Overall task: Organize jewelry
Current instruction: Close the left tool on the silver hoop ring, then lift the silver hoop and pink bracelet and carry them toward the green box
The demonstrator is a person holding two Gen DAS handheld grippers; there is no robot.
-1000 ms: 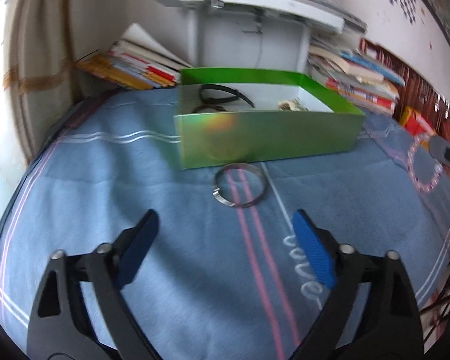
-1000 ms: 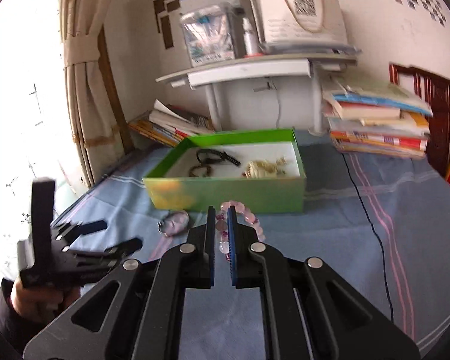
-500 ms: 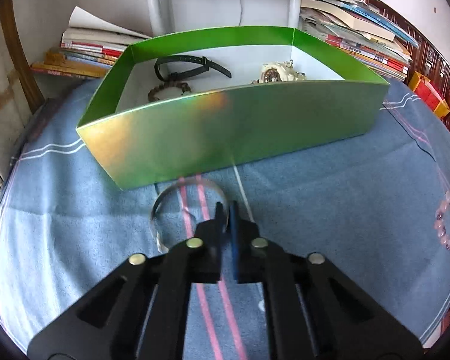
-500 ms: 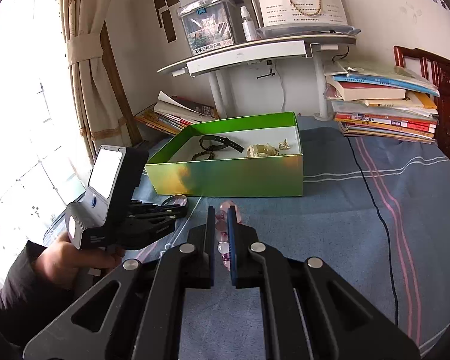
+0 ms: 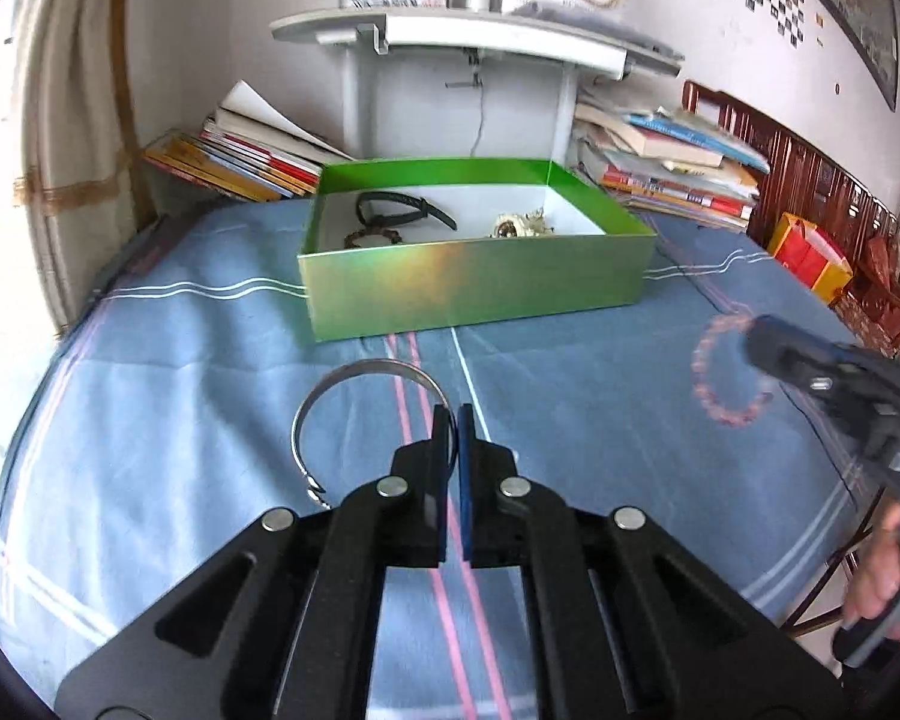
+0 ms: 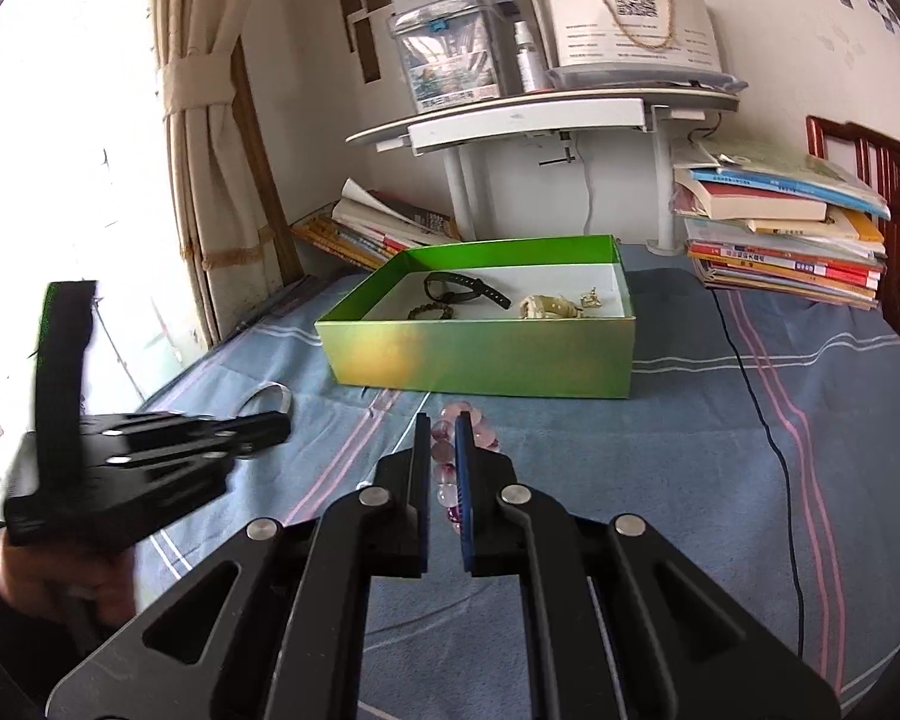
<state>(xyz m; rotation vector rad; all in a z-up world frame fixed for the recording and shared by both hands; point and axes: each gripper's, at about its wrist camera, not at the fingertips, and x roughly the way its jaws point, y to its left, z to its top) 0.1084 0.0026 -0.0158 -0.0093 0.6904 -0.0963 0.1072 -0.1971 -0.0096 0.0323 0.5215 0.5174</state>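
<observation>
Blue tablecloth (image 5: 570, 372): green box (image 5: 474, 288), book stacks (image 5: 672, 174)

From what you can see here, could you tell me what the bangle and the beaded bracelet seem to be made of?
Bangle: apparently polished silver-toned metal; a thin rigid open hoop that glints. Beaded bracelet: translucent pink and purple beads, glossy; glass, stone or plastic cannot be told apart.

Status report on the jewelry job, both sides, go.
Left hand-held gripper shut on silver bangle. Right hand-held gripper shut on pink bead bracelet. Green box ahead, open, path clear.
</observation>
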